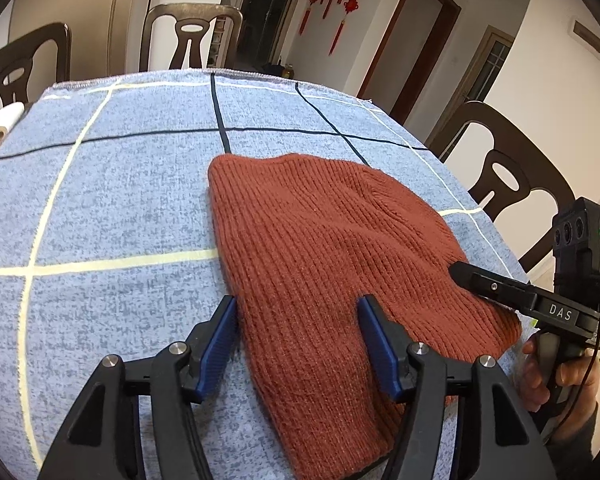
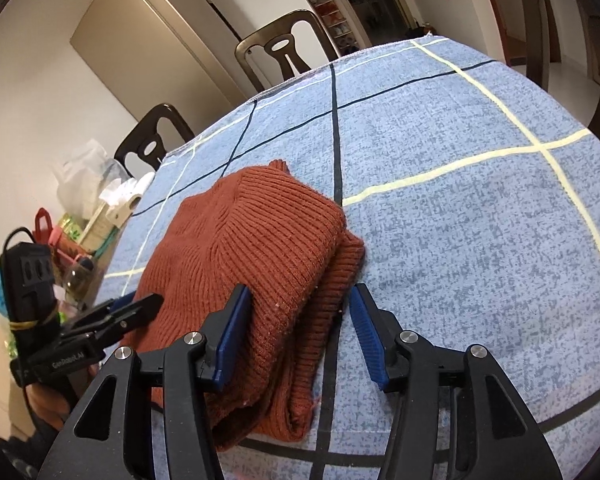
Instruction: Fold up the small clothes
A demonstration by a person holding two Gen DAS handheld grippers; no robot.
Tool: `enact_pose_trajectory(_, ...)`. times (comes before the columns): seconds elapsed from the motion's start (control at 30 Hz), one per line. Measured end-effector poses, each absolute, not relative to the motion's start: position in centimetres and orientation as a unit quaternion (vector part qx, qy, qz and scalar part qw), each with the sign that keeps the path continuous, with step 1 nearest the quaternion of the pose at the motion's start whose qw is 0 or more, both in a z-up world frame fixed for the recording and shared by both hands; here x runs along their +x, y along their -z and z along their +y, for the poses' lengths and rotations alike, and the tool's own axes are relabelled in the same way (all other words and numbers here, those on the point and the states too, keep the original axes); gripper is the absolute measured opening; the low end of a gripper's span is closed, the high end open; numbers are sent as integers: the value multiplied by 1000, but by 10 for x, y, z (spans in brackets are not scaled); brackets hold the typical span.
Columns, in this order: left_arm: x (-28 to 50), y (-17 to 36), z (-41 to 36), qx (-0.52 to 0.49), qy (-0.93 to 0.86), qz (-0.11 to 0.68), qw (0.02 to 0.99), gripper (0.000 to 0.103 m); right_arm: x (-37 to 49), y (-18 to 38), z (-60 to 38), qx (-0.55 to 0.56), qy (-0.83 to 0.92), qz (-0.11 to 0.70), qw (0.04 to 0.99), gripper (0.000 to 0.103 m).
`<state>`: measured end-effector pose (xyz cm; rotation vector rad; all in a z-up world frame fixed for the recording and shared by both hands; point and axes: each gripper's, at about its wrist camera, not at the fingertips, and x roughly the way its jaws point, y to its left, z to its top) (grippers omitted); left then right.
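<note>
We see the desk [image 1: 100, 200] under its blue checked cloth, with the folded rust knit garment [image 1: 320, 240] lying flat on it. Our left gripper [image 1: 298, 344] and right gripper [image 2: 300, 336] both straddle its near edge, released, pads clear of the knit.

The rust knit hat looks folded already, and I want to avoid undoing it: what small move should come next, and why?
Probably lift both grippers straight off. The rust knit hat lies doubled on the blue checked cloth, and the left gripper and right gripper stand open astride its edge, gripping nothing.
</note>
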<state>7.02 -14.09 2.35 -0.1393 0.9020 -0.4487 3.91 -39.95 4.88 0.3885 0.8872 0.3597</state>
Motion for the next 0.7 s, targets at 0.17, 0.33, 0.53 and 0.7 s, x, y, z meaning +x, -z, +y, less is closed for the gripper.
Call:
enact_pose_trajectory(0.17, 69, -21, -141, -73, 215, 432, 873, 65, 38, -48, -398, 190, -182, 425, 866, 52)
enact_pose_trajectory(0.33, 69, -22, -142, -69, 214, 431, 874, 65, 39, -48, -395, 191, -187, 427, 864, 50)
enact_pose_trajectory(0.53, 70, -22, -145, -61, 213, 432, 874, 65, 43, -46, -393, 192, -190, 431, 861, 45)
enact_pose_trajectory(0.7, 69, -24, -145, -49, 209, 428, 878, 63, 44, -46, -391, 198, -202, 430, 858, 31)
